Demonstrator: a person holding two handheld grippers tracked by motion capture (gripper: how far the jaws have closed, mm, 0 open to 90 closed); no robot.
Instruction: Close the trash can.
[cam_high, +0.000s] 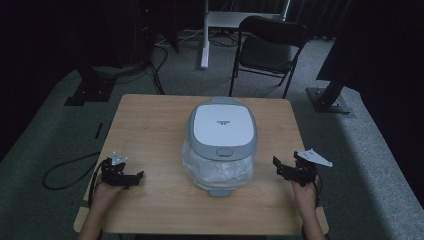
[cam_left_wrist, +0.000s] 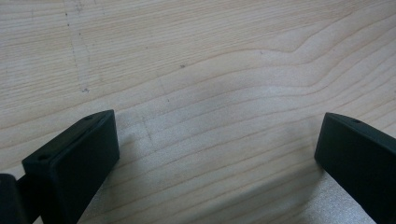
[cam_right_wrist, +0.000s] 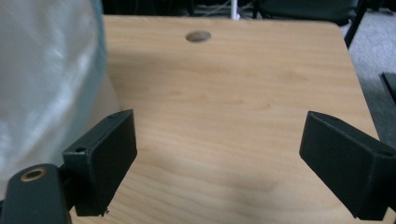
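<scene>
High view: rice cooker (cam_high: 222, 142) in plastic wrap sits mid-table (cam_high: 150, 130), lid down, untouched, left gripper (cam_high: 134, 176) and right gripper (cam_high: 278, 167) both spread wide and empty either side, so work not yet started

Table (cam_high: 150, 130): pale matt wood grain. Cooker lid (cam_high: 222, 124): smooth plastic. Wrap (cam_high: 216, 171): glossy crinkled film.

Grey bin (cam_high: 222, 145) with white lid, clear liner; pale wood-grain table (cam_high: 150, 130); black jaws
</scene>
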